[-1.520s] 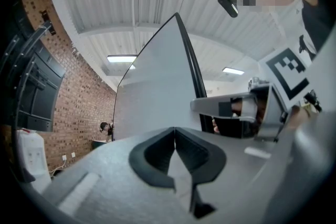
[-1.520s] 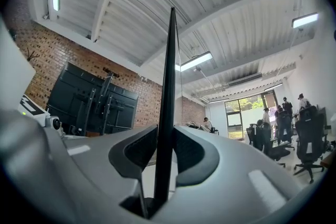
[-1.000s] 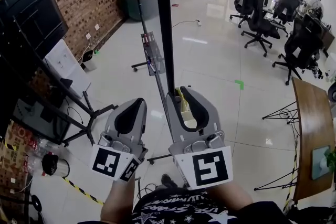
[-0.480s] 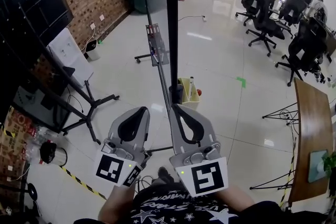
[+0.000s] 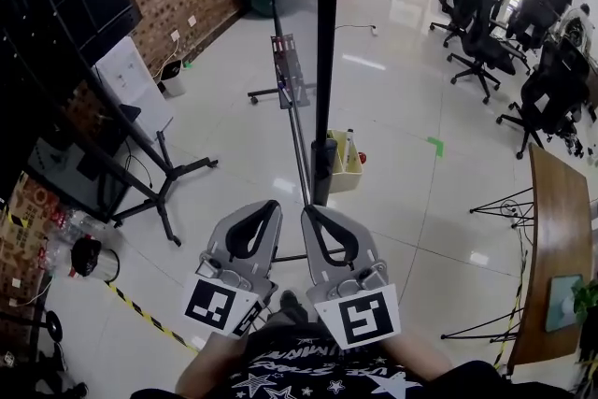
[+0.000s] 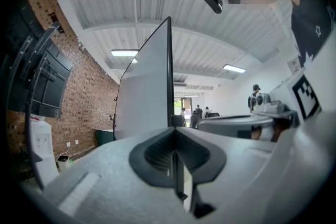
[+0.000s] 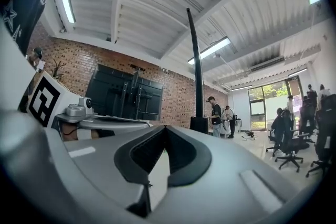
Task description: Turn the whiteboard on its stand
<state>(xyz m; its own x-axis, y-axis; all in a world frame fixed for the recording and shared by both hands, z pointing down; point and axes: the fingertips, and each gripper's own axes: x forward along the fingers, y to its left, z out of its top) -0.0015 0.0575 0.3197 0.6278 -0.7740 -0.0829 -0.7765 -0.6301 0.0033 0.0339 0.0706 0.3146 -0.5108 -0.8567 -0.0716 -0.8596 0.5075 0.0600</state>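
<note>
The whiteboard stands edge-on in front of me, its black frame a vertical bar down to the floor stand. In the left gripper view its pale panel rises just beyond the jaws. In the right gripper view only its dark edge shows. My left gripper and my right gripper are side by side close to my body, just short of the board's lower edge and not touching it. Both are shut with nothing between the jaws, as the left gripper and right gripper also show in their own views.
A yellow box with bottles sits at the board's foot. A black tripod stand with dark panels is at the left by the brick wall. Office chairs and people are at the back right, a wooden table at the right.
The right gripper's jaws were open at the board's edge; they have closed on nothing. Both grippers have drawn back from the board toward my body.
</note>
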